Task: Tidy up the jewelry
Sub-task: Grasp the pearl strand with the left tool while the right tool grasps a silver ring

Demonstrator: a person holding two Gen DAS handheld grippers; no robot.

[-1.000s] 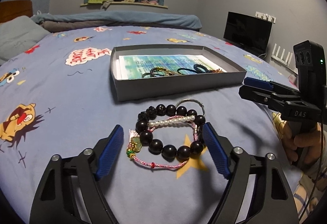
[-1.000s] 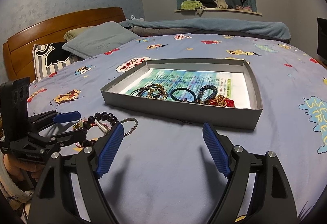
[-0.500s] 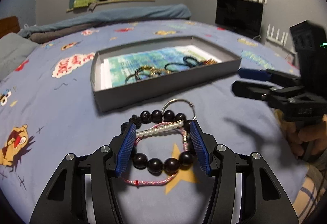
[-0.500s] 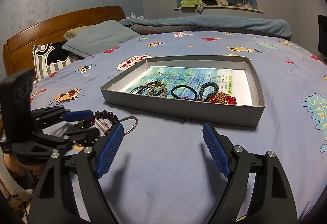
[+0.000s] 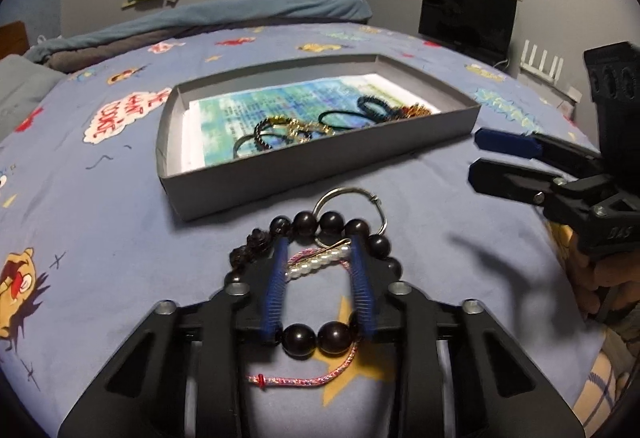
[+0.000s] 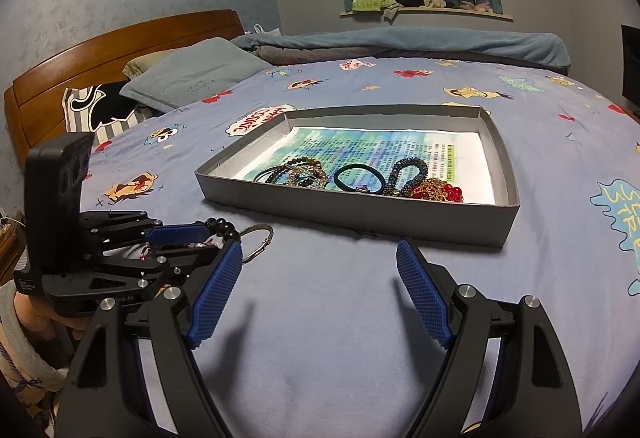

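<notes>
A pile of jewelry lies on the blue bedspread before a grey tray (image 5: 320, 162): a black bead bracelet (image 5: 332, 222), a pearl strand (image 5: 318, 264), a pink cord (image 5: 304, 380) and a metal ring (image 5: 352, 194). My left gripper (image 5: 319, 256) has closed in on the pearl strand and pink cord inside the bead loop. It also shows in the right wrist view (image 6: 176, 242). My right gripper (image 6: 320, 290) is open and empty over bare bedspread, in front of the tray (image 6: 360, 218), which holds several bracelets and a hair tie (image 6: 358, 178).
Pillows (image 6: 192, 74) and a wooden headboard (image 6: 100, 54) lie at the far left. A folded blue blanket (image 6: 420, 42) runs along the far edge of the bed. A dark monitor (image 5: 466, 18) stands to the right beyond the bed.
My left gripper has moved forward into the jewelry pile and its jaws have closed from wide open to narrow around the pearl strand. The right gripper has stayed open in place.
</notes>
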